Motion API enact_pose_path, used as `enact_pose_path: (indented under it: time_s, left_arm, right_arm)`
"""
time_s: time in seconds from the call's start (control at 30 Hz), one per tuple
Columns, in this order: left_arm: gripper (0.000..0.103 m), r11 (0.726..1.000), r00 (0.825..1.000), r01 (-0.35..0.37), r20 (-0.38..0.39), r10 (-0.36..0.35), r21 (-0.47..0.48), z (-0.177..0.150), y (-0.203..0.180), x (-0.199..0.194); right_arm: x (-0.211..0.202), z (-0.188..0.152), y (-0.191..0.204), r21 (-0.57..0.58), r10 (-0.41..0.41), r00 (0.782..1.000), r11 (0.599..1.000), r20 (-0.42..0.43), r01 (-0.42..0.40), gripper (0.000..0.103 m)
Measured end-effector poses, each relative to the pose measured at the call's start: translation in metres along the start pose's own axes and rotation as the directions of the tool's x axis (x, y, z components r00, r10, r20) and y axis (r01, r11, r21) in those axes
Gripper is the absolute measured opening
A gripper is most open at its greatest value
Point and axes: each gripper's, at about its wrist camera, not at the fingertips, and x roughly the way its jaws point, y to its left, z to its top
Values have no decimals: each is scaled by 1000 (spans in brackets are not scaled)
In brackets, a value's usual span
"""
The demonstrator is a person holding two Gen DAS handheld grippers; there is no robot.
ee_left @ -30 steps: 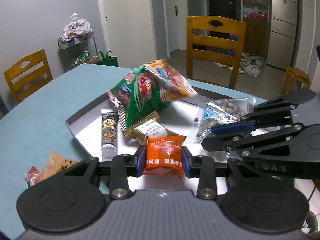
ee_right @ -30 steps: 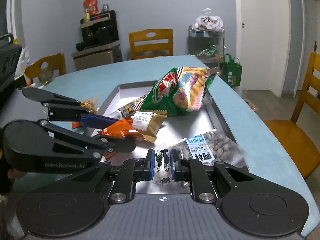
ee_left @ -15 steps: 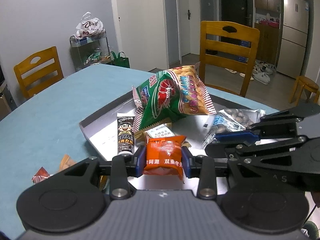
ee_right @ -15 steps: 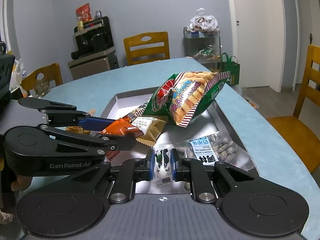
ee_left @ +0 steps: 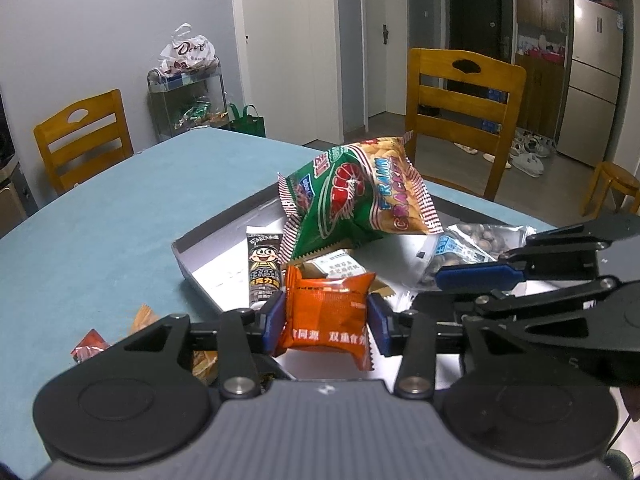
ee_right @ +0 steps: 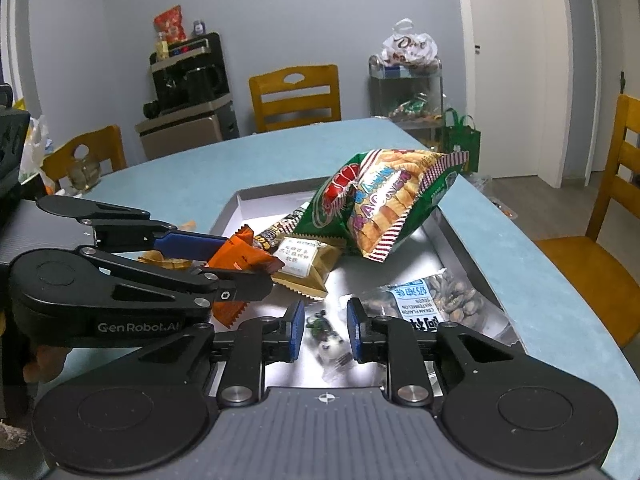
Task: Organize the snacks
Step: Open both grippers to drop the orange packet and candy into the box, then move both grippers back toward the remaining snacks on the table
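On a blue table (ee_left: 120, 220), close to its edge: a shallow grey tray (ee_left: 192, 256) with snacks inside.

Left gripper (ee_left: 326, 316) above the near end of the tray. Jaws just eased wider, yet pinching an orange packet (ee_left: 328, 308) by its two sides, with blue pads (ee_left: 276, 320) against the wrapper on either flank. Packet held upright, clear of the tray floor.

Right gripper (ee_right: 325, 328) low over the tray's near right corner. Jaws just opened and now spread, with a small clear-wrapped sweet (ee_right: 330, 344) between them but touched by neither pad. Sweet blurred, print hard to read, something green and black on white.

Inside the tray:
- At the far end, a big green bag of prawn crackers (ee_left: 360, 196), propped up and tilted.
- Along the left wall, a dark stick packet with a cartoon face (ee_left: 262, 268), lying flat.
- Under the lower edge of the cracker bag, a tan packet with a white label (ee_right: 308, 260).
- By the right wall, a clear packet of melon seeds (ee_right: 432, 300), just beside the right gripper.

Outside the tray, on the table near its left wall: a couple of loose small wrappers (ee_left: 90, 350), partly hidden behind the left gripper's body.
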Motion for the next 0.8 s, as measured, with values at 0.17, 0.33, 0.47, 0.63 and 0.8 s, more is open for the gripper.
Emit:
enact_pose_path:
  time_s: [0.17,0.33,0.47,0.63,0.8]
  left_arm:
    - [57,1000,1000,-22,8,22,-23,2,6,-6]
    - [73,998,998,-41,42,44,-57,2,17,-17]
    - [82,995,997,-49,63,54,-82,2,27,-28]
    - [86,992,995,-61,78,70,-111,1,39,-42]
    - [88,989,993,-70,86,82,-134,-3,49,-57]
  right_arm:
    - [-4,3,0,11,6,1000,1000,18,-6,36]
    - [-9,6,0,28,8,999,1000,41,-9,50]
    - [-14,10,3,28,16,998,999,55,-17,55]
    - [-17,15,12,18,23,998,1000,63,-24,62]
    - [-18,19,23,9,20,997,1000,70,-20,73]
